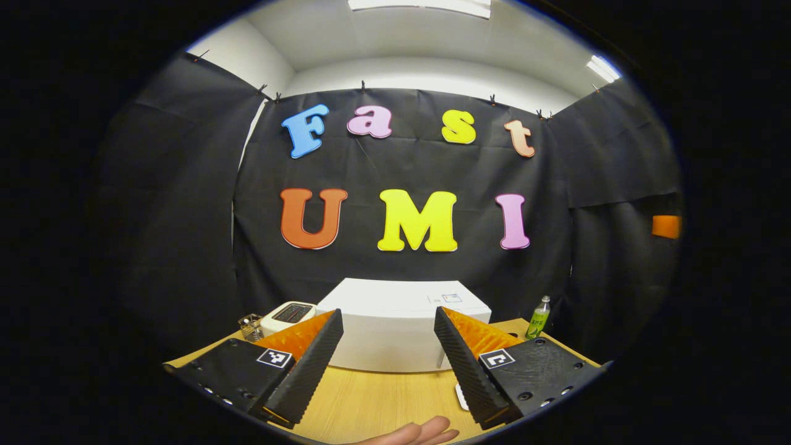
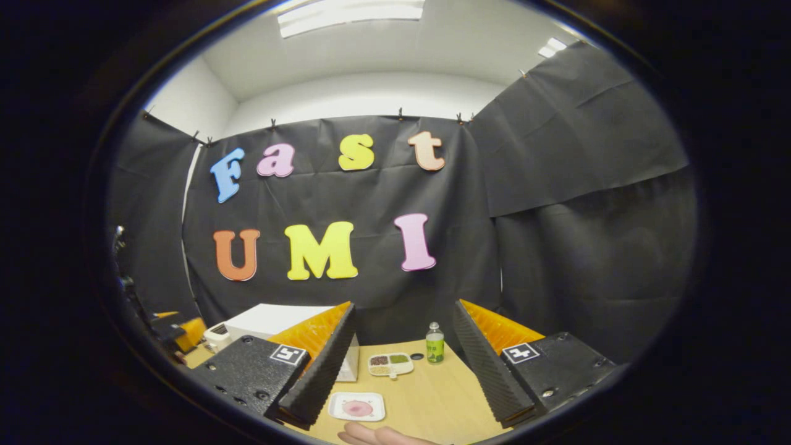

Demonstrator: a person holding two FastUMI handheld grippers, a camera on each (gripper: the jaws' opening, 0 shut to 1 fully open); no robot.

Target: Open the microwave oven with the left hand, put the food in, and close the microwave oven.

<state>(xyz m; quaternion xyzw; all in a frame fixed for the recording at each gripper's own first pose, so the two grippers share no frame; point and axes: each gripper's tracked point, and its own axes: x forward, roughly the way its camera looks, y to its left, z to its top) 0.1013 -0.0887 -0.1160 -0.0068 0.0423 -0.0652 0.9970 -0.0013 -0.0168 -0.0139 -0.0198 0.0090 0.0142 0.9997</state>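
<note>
Two grippers hang above a wooden table point(image 1: 383, 395), both with fingers spread wide and nothing between them. In the left gripper view, the left gripper point(image 1: 388, 371) faces the white microwave oven point(image 1: 401, 327), which sits at the far middle of the table with its door closed; bare tabletop lies between the fingers and the oven's front. Left of the oven stands a white toaster point(image 1: 288, 315), and just left of that a small wire basket point(image 1: 251, 326) near the table's left edge. Right of the oven a green bottle point(image 1: 537, 318) stands near the far right corner. A white plate's edge point(image 1: 461, 397) peeks out beside the right finger, and a person's fingers point(image 1: 420, 432) rest at the near edge.

The right gripper view looks from farther right: the right gripper point(image 2: 405, 389) is released over open table point(image 2: 439, 395). Near and between its fingers lies the white plate of food point(image 2: 357, 406) with a pink piece on it, close to the near edge and apart from the oven point(image 2: 272, 321) at far left. Farther off sit a compartment tray point(image 2: 390, 363) of dark, green and pale items, a small dark cap point(image 2: 417, 356) and the green bottle point(image 2: 435, 343). A hand point(image 2: 377, 436) shows at the near edge
</note>
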